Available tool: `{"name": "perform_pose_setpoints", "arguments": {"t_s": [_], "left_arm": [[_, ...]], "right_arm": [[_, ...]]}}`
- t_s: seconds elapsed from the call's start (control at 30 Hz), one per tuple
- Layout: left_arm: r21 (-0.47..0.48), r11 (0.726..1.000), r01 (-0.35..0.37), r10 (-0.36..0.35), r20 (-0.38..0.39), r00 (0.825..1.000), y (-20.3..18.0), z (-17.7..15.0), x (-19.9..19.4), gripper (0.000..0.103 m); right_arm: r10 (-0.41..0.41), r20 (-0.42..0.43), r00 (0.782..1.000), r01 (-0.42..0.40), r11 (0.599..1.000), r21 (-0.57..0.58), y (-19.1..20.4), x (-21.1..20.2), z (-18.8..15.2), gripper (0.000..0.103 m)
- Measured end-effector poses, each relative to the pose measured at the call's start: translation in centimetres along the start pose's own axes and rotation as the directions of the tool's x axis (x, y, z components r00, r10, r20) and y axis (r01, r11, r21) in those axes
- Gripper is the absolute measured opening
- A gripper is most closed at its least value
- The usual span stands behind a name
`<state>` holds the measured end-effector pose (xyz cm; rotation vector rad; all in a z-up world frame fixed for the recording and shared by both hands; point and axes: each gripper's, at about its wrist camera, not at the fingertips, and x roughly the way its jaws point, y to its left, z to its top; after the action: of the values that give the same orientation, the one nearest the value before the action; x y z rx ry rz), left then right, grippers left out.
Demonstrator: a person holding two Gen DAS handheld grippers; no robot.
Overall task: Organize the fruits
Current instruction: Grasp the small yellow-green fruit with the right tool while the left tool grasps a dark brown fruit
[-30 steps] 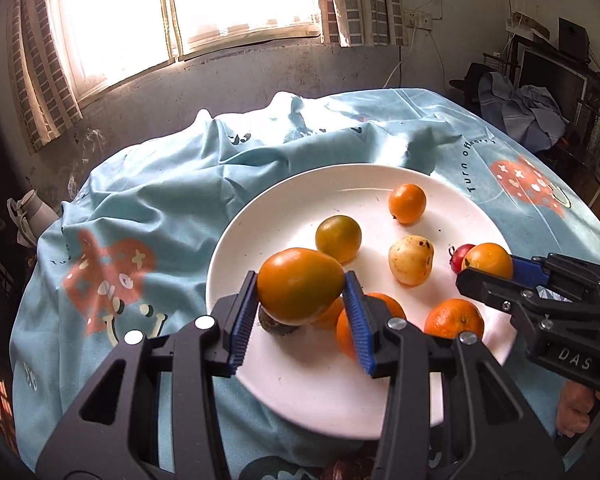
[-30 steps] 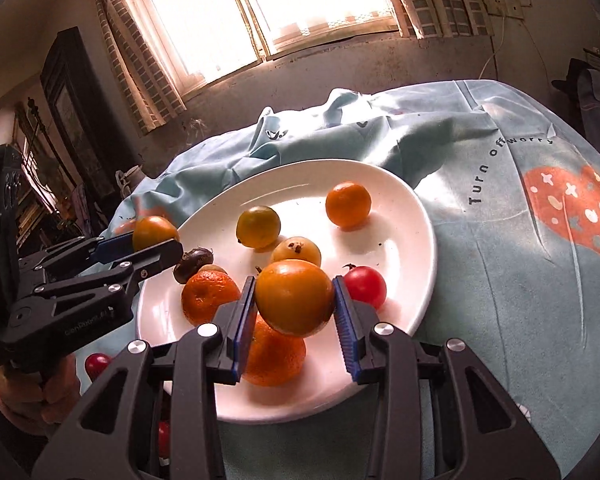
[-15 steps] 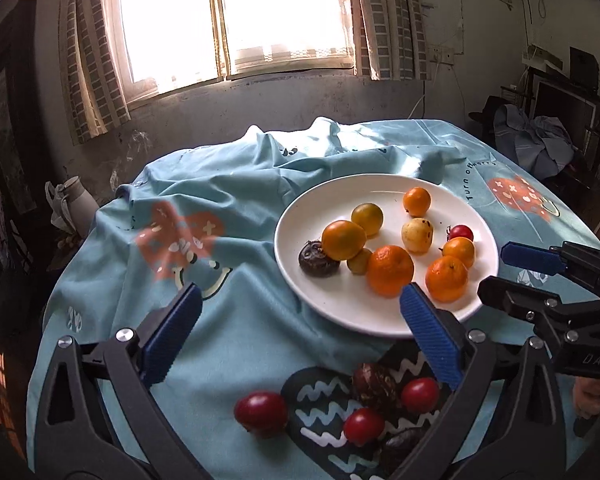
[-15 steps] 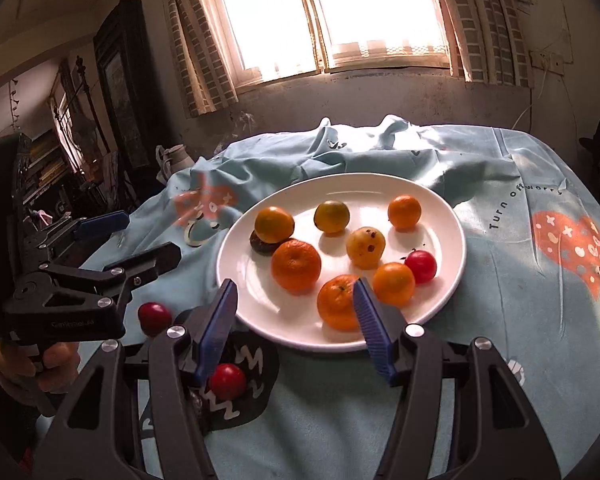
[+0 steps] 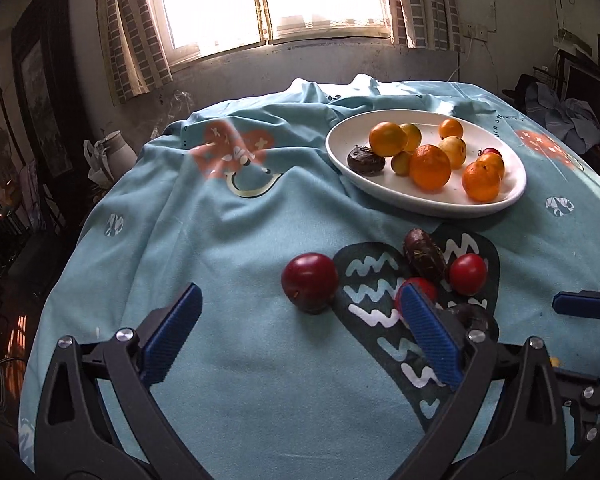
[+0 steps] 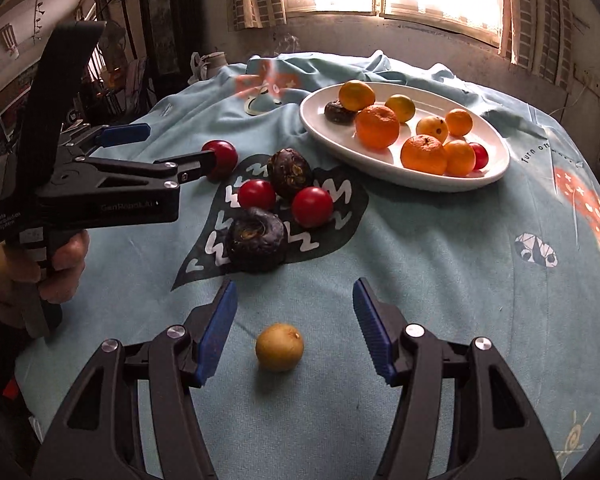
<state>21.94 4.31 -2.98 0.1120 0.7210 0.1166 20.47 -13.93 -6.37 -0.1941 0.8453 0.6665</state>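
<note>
Both grippers are wide open right now, nothing in either one. The right gripper [image 6: 294, 330] hangs over the blue tablecloth [image 6: 440, 280] with a small yellow fruit [image 6: 279, 346] lying on the cloth right between its two blue pads, not touching either.

The left gripper [image 5: 298, 334] has its jaws spread too. A dark red plum [image 5: 309, 281] lies on the cloth just ahead of its fingertips, roughly centered in the gap but beyond it.

Taking the white plate [image 6: 496, 168] as the landmark: it holds oranges, a couple of yellowish fruits, a small red one and a dark wrinkled one. On the near side of the plate there's a loose cluster on the dark heart print: two red fruits [image 6: 312, 206] and two dark wrinkled fruits [image 6: 257, 239], all close together. The plum is off to the left of that cluster; the yellow fruit is nearest the camera, well apart from the plate.
</note>
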Motion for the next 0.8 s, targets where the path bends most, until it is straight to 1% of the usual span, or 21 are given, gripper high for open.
{"name": "perform_pose_setpoints", "arguments": {"t_s": [0.07,0.2,0.23,0.27,0.33,0.5,0.57,0.6,0.67,0.7,0.8], "left_arm": [[-0.001,1.000,-0.004,0.004,0.003,1.000,0.2,-0.1,-0.2,0.101],[-0.015,1.000,-0.006,0.006,0.005,1.000,0.8,-0.1,-0.5,0.101],[-0.022,1.000,-0.001,0.001,0.003,1.000,0.9,-0.1,-0.5,0.101],[-0.028,1.000,0.007,-0.007,0.000,1.000,1.0,-0.1,-0.5,0.101],[-0.039,0.999,0.017,-0.017,-0.004,1.000,1.2,-0.1,-0.5,0.101],[-0.053,0.998,0.029,-0.029,0.007,1.000,1.4,-0.1,-0.9,0.101],[-0.056,0.998,0.030,-0.029,0.009,1.000,1.4,-0.1,-1.0,0.101],[-0.057,0.998,0.032,-0.032,0.007,0.999,1.5,-0.2,-1.0,0.101],[-0.062,0.997,0.050,-0.050,-0.003,0.999,1.5,-0.2,-0.9,0.101],[-0.065,0.996,0.063,-0.064,-0.010,0.998,1.5,-0.3,-0.8,0.101],[-0.057,0.991,0.124,-0.126,-0.022,0.992,0.9,-0.6,-0.8,0.101]], "right_arm": [[0.029,-0.023,0.999,-0.029,1.000,0.001,0.2,0.3,-0.2,0.061],[0.015,-0.057,0.998,-0.016,1.000,-0.013,0.4,0.8,-0.4,0.060],[0.016,-0.061,0.998,-0.017,1.000,-0.011,0.4,0.8,-0.5,0.055],[0.016,-0.067,0.998,-0.017,1.000,-0.010,0.4,0.9,-0.5,0.054],[0.018,-0.080,0.997,-0.018,1.000,-0.009,0.3,1.0,-0.7,0.045],[0.008,-0.105,0.994,-0.010,1.000,-0.017,0.5,1.2,-1.2,0.043],[-0.001,-0.105,0.994,-0.001,1.000,-0.020,0.6,1.2,-1.3,0.040],[-0.008,-0.105,0.994,0.006,1.000,-0.022,0.5,1.1,-1.3,0.037],[-0.007,-0.103,0.995,0.006,1.000,-0.015,0.3,1.0,-1.2,0.031],[0.008,-0.099,0.995,-0.009,1.000,-0.003,0.1,0.9,-1.2,0.025],[-0.014,-0.069,0.998,0.016,0.999,0.032,-0.7,0.4,-1.0,0.025]]}}
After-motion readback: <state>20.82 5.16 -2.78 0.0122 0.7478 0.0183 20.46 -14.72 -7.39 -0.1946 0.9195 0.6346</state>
